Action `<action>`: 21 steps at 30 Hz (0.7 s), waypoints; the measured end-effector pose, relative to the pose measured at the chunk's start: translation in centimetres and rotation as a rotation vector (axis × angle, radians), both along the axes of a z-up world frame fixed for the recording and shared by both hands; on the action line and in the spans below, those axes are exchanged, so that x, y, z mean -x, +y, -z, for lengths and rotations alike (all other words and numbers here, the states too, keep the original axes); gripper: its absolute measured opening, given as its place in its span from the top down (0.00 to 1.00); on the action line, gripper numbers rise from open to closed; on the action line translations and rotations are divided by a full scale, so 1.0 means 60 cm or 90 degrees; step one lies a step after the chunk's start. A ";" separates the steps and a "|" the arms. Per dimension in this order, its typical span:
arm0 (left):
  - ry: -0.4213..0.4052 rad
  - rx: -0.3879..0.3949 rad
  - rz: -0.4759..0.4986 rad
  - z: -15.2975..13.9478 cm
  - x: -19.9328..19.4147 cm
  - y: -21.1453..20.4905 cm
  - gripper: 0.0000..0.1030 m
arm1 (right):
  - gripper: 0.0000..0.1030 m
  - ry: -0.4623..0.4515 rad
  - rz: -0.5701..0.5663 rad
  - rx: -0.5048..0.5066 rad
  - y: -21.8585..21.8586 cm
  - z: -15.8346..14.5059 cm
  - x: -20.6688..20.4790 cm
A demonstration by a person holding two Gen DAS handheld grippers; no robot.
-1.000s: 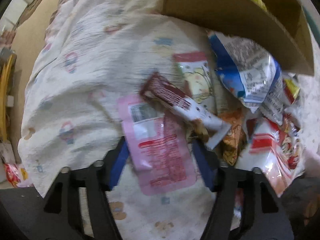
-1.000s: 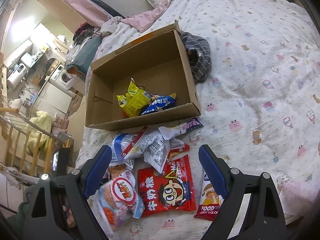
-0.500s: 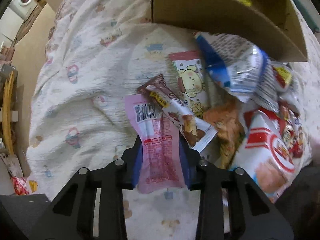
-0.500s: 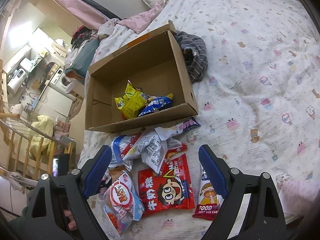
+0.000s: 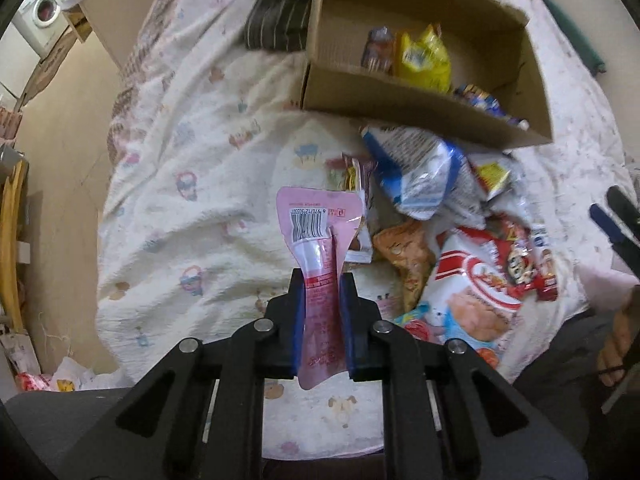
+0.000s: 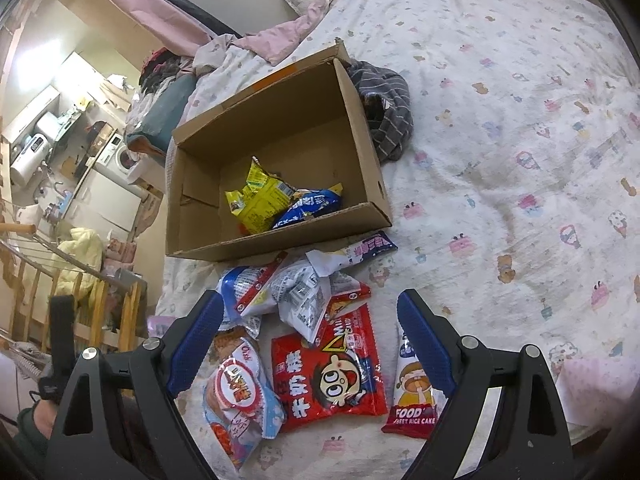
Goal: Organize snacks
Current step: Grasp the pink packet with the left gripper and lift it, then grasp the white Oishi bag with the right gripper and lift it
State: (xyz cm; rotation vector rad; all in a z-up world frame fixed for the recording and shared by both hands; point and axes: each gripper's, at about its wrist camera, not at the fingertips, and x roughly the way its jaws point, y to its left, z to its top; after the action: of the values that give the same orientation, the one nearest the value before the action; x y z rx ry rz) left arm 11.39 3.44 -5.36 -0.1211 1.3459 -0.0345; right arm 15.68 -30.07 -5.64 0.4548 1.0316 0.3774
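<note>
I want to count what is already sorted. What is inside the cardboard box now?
Inside the cardboard box lie a yellow packet and a blue packet. Its near wall hides their lower parts, so more may lie there.

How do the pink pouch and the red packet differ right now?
The pink pouch is pinched and crumpled in the closing left gripper, clear of the bed; the red packet lies flat on the bedspread. The pouch looks narrower and shows its barcode; the packet shows a cartoon face. Neither is in the box.
</note>
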 end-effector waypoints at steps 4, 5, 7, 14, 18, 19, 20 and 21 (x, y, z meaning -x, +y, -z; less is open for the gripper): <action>-0.042 0.001 0.008 -0.015 -0.007 -0.006 0.88 | 0.12 0.057 -0.053 -0.088 0.017 0.009 0.013; -0.049 0.001 0.008 -0.019 -0.008 -0.005 0.88 | 0.12 0.083 -0.068 -0.107 0.027 0.016 0.019; -0.058 -0.001 0.010 -0.019 -0.009 -0.003 0.88 | 0.12 0.128 -0.094 -0.098 0.053 0.030 0.033; -0.047 0.019 0.010 0.021 -0.016 -0.004 0.87 | 0.12 0.180 -0.192 0.051 0.164 0.072 0.054; -0.056 0.022 0.022 0.024 -0.015 -0.012 0.87 | 0.12 0.174 -0.251 0.157 0.220 0.080 0.046; -0.060 0.023 0.023 0.023 -0.014 -0.012 0.87 | 0.12 0.178 -0.260 0.173 0.231 0.086 0.043; -0.063 0.023 0.022 0.022 -0.014 -0.011 0.87 | 0.12 0.182 -0.264 0.177 0.238 0.092 0.040; -0.066 0.024 0.021 0.022 -0.014 -0.010 0.87 | 0.12 0.186 -0.267 0.174 0.243 0.098 0.037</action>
State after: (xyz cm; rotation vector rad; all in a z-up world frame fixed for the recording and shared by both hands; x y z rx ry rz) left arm 12.23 2.82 -6.66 -0.1266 1.2447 -0.0929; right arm 13.46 -15.48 -11.53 0.0412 1.4463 0.5437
